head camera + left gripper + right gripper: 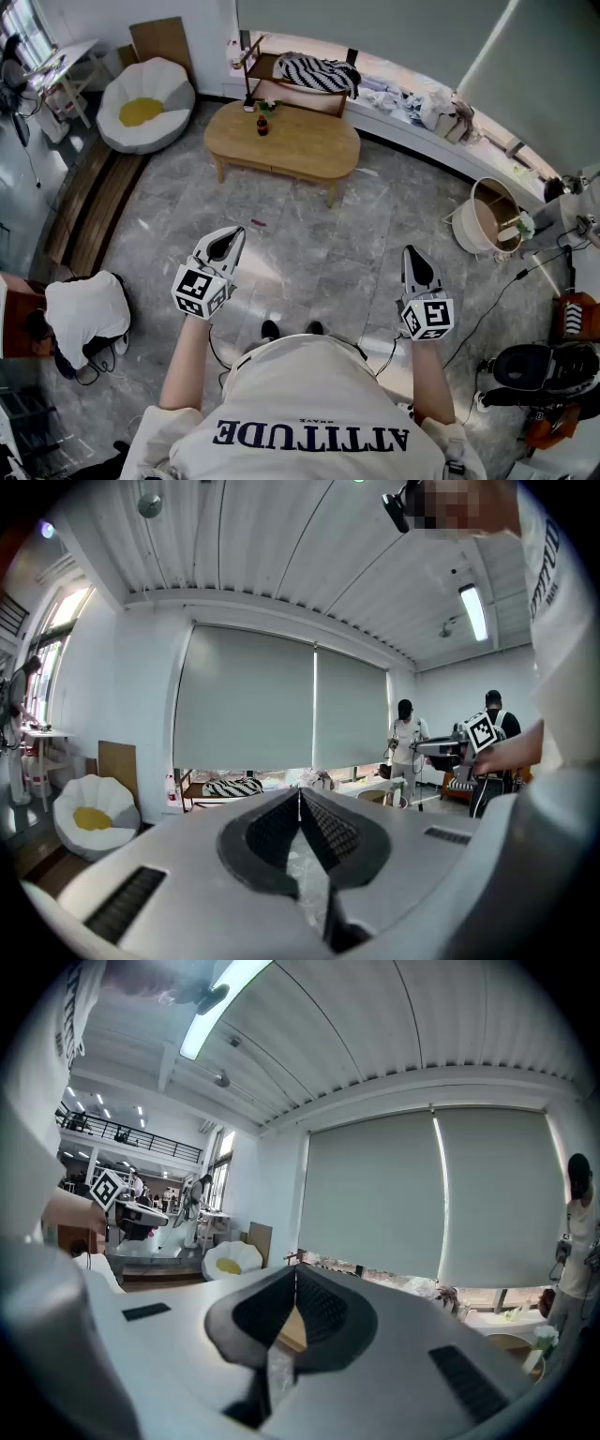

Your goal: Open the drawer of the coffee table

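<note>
The left tongs (236,234) and the right tongs (411,251) are both fully closed with nothing between the jaws, held apart in front of the person (309,403) above the grey floor (319,248). The coffee table (300,145) stands well ahead of both, with a small bottle (262,123) on its worktop.

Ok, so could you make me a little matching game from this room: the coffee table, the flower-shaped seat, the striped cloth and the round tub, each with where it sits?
Things:
1. coffee table
2. flower-shaped seat
3. striped cloth
4. round tub

Places, as the head view shows them:
A. right side
B. upper left
C. middle of the room
D. on the wooden rack at the far wall

Pairs: 1-C, 2-B, 3-D, 4-A.
</note>
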Action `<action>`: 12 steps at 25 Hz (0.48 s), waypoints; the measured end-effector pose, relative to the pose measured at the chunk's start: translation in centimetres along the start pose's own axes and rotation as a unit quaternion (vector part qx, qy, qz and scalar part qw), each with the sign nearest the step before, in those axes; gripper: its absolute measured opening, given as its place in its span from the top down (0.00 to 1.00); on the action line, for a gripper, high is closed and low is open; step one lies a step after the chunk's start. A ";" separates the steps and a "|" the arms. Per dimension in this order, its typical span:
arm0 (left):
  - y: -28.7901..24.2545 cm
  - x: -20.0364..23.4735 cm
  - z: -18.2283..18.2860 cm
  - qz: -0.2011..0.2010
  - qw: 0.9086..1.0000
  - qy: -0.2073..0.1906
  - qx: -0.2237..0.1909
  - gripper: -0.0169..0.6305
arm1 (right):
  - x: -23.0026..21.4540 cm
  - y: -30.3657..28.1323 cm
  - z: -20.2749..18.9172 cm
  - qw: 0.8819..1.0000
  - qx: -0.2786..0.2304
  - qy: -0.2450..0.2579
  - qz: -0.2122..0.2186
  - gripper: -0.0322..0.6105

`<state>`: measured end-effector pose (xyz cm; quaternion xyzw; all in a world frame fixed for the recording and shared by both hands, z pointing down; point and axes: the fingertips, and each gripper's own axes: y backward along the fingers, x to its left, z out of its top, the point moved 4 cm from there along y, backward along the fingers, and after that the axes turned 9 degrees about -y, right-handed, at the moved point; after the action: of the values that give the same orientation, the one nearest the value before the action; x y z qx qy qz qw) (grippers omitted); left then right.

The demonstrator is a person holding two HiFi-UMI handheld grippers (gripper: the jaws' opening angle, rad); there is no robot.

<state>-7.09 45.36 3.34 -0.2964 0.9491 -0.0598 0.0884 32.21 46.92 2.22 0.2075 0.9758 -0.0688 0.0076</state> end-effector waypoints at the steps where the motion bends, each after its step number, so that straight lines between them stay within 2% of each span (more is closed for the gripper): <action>1: 0.0 0.0 0.0 0.000 1.000 0.000 0.000 0.94 | 0.0 0.1 -0.1 1.000 0.000 0.000 0.000 0.92; 12: -0.3 0.2 -0.4 -0.006 1.000 0.000 0.000 0.94 | 0.2 -0.2 0.0 1.000 -0.001 0.002 -0.003 0.92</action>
<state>-7.17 45.06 3.79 -0.3021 0.9473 -0.0602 0.0876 31.96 46.81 2.27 0.2048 0.9765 -0.0675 0.0057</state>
